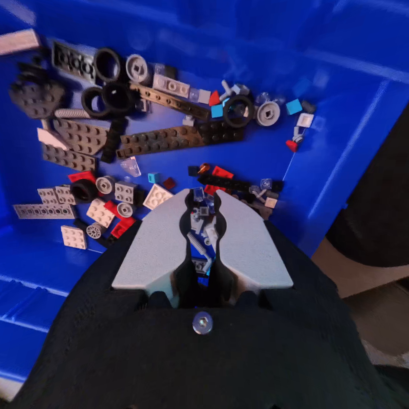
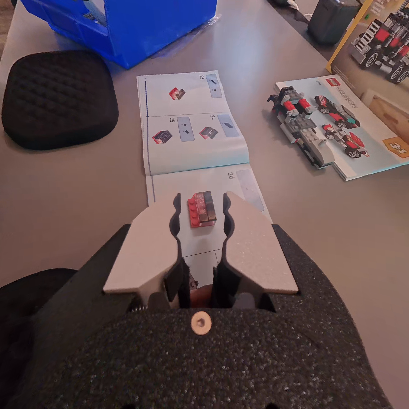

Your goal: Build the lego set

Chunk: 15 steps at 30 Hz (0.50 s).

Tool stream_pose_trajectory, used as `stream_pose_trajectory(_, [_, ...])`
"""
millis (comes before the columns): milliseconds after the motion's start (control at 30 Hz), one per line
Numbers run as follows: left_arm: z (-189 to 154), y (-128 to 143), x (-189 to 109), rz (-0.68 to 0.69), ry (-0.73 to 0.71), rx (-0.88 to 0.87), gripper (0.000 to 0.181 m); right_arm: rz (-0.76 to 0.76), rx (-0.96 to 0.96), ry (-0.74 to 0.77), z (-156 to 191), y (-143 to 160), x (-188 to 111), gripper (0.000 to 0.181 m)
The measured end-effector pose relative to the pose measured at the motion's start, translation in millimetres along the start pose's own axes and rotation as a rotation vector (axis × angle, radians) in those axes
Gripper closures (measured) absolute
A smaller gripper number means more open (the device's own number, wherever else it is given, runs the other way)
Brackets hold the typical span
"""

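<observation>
In the left wrist view my left gripper (image 1: 203,194) hangs inside a blue bin (image 1: 243,33), low over loose lego pieces. Its jaws stand a narrow gap apart with nothing held; small clear and grey pieces (image 1: 199,218) on the bin floor show through the gap. Black tyres (image 1: 107,64), grey wheel hubs (image 1: 267,114), dark plates (image 1: 177,137), white plates (image 1: 73,236) and red pieces (image 1: 222,171) lie scattered. In the right wrist view my right gripper (image 2: 201,197) is open on either side of a small red, clear and black sub-assembly (image 2: 202,210). It does not touch the sub-assembly, which lies on the open instruction booklet (image 2: 188,150).
On the grey table, the blue bin (image 2: 143,28) stands at the back left with a black cushion (image 2: 57,99) beside it. A partly built truck (image 2: 303,126) rests at the left edge of a second booklet (image 2: 365,132); the set's box (image 2: 380,39) and a dark container (image 2: 332,20) stand behind. My hands' fingertips stand some 40 cm from each other.
</observation>
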<state>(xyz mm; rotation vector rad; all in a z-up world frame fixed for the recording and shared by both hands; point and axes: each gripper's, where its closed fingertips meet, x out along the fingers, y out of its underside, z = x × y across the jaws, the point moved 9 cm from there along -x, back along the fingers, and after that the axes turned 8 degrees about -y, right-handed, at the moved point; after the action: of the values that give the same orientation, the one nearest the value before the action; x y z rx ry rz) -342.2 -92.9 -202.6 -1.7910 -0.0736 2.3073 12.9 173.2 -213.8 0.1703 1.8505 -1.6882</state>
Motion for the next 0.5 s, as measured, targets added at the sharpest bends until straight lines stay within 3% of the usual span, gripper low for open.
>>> stream_pose_trajectory(133, [-12, -6, -2, -0.085, 0.147, 0.028, 0.144, 0.031, -0.001, -0.002, -2, 1, 4, 0.145])
stream_pose_trajectory(200, [-11, 3, -9, -0.021, 0.080, 0.016, 0.134, 0.054, 0.004, 0.004, -4, 3, 5, 0.145])
stream_pose_trajectory(300, [-4, 17, -24, 0.037, -0.075, -0.042, 0.143, 0.049, 0.015, 0.004, -5, 6, 7, 0.147])
stream_pose_trajectory(500, [-1, 22, -12, 0.138, -0.093, -0.088, 0.161, 0.088, 0.017, -0.011, -9, 8, 13, 0.147])
